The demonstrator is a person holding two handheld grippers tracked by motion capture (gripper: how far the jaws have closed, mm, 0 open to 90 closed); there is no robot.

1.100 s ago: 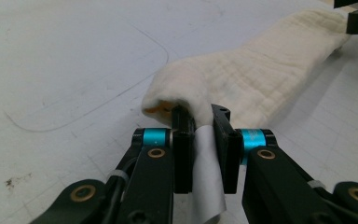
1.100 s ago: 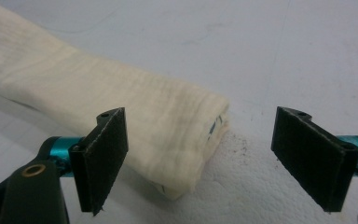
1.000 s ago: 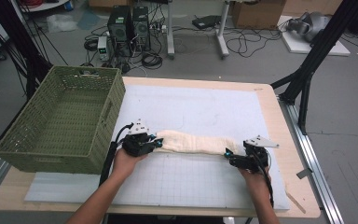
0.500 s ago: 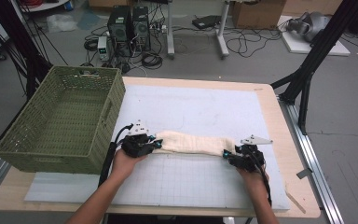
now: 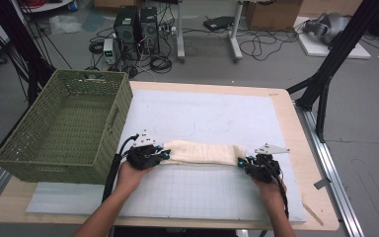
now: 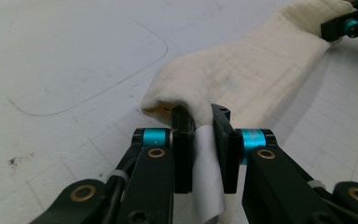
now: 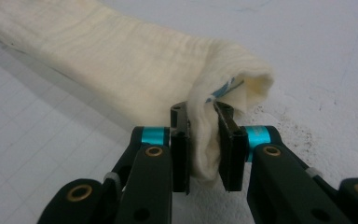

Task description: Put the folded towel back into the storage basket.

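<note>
Now the cream towel (image 5: 201, 152), folded into a long narrow band, lies across the white mat (image 5: 207, 113) toward the near edge of the desk (image 5: 296, 148), stretched between the two hands. The left gripper (image 5: 164, 155) has its fingers (image 6: 182, 140) pinched narrow on the towel's left end, with cloth and a white label strip caught between them, as the left gripper view shows. The right gripper (image 5: 243, 163) has just been closing, and in the right gripper view its fingers (image 7: 179, 135) now clamp a bunched corner of the right end, near a blue-printed tag. The cloth looks soft, light and limp: it will probably sag in the middle once lifted, and its folded layers may slide apart if only the top ply is caught. Holding it at both short ends, through all layers, seems the sound choice, since that keeps the band taut and the fold intact. Nothing about it looks fragile or slippery; the weave should give the pads good purchase. The green woven basket (image 5: 121, 106) stands at the left edge of the desk, just beyond the left hand, and nothing shows inside it.
</note>
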